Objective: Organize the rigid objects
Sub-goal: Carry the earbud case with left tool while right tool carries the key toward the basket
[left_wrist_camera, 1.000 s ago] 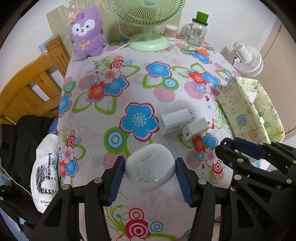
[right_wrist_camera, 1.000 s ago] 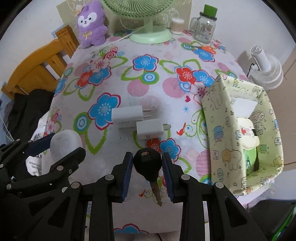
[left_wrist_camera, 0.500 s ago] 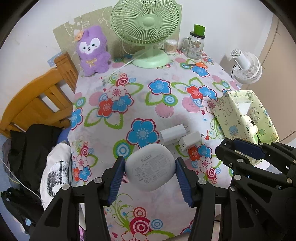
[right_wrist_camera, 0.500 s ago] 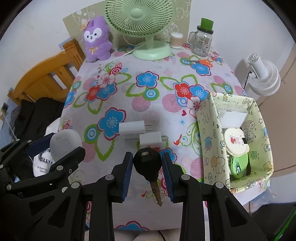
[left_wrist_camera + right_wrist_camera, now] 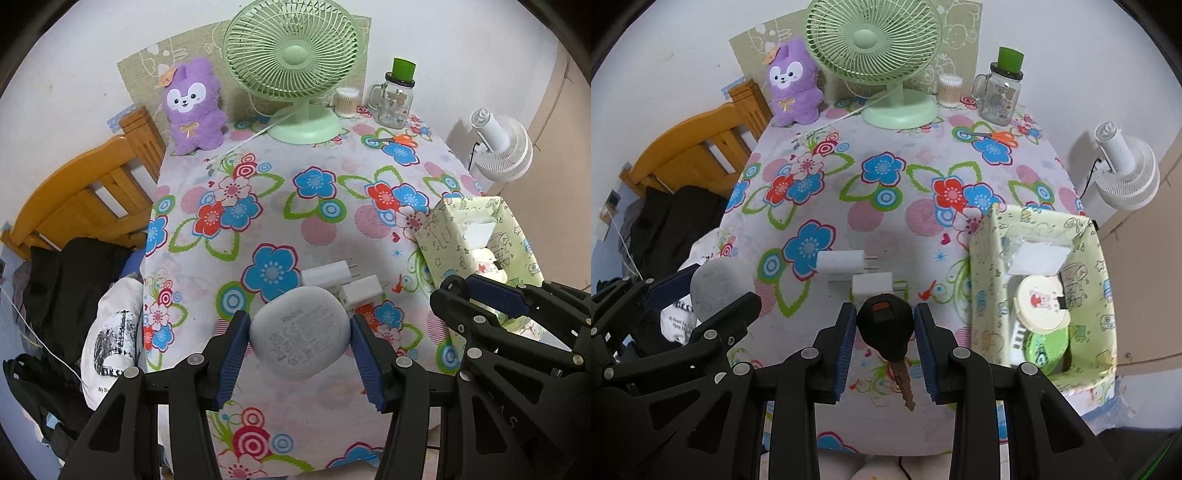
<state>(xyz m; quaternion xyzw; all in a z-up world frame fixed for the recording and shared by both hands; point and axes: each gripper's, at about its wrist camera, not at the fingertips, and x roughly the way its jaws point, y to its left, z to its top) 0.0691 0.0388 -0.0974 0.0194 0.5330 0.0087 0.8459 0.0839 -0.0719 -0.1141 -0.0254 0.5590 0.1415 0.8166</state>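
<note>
Two pickups in hand at once, both clear of the floral tablecloth (image 5: 317, 229). Left gripper (image 5: 300, 341) pinching a white earbud case (image 5: 300, 334) by its sides, blue pads pressed flat against the rounded shell, printed face turned to the camera. Right gripper (image 5: 884, 338) clamped on a black-headed key (image 5: 885, 330), jaws nearly together on the plastic head, metal blade hanging free below. Both held above the near edge of the table.

Carry stage, by the look of it: lifted, not yet delivered. Likely destination the pale green patterned box (image 5: 984, 280) at the right edge of the table, already holding a round cream case (image 5: 1039, 304), a green disc (image 5: 1047, 345) and a white card (image 5: 1039, 256). Two white chargers (image 5: 857, 269) lying side by side on the cloth, just beyond the key, not yet collected.

Next call: swing right, over the box's near wall, then lower before releasing. Key closer to the box, so probably first in. Free space tight inside; best aimed at the gap left of the cream case. Earbud case smooth and rounded, apt to slip if the squeeze eases early. Dangling blade needs to clear the rim.
</note>
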